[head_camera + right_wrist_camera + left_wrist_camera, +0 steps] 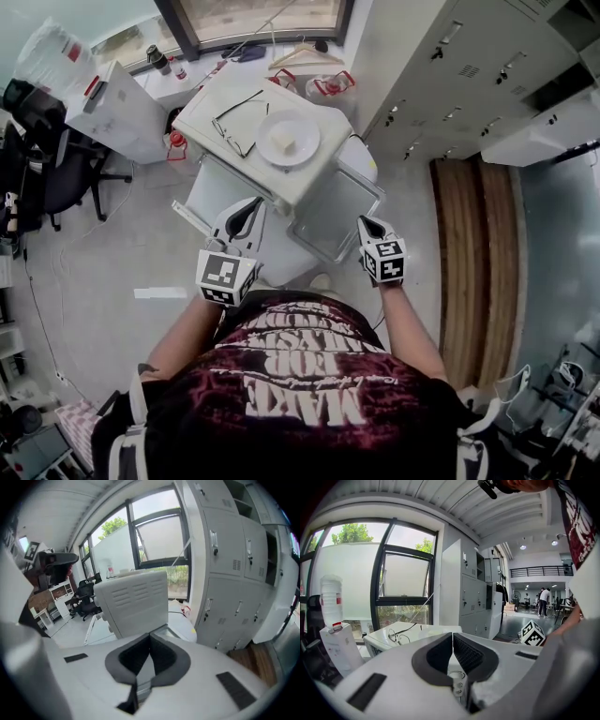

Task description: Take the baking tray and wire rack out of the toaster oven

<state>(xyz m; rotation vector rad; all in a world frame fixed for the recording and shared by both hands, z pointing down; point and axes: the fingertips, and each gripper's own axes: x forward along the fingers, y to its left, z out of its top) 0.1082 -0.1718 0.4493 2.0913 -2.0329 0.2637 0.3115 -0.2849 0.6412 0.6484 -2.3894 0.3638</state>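
Tray [337, 211], judged to be grey rimmed pan, flat on tabletop [364, 161] just beside oven [202, 112]: seemingly already out, parked clear of opening. Rack not made out; probably inside. Left gripper [452, 641] and right gripper [150, 641] near oven, fingers pressed together, nothing between: idle between grabs, likely before reaching for rack.

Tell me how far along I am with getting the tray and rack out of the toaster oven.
Done: the door of the toaster oven hangs open, and what looks like the baking tray lies outside beside it. In hand: nothing; left gripper and right gripper are both shut, empty. Left: the wire rack, which no view shows.
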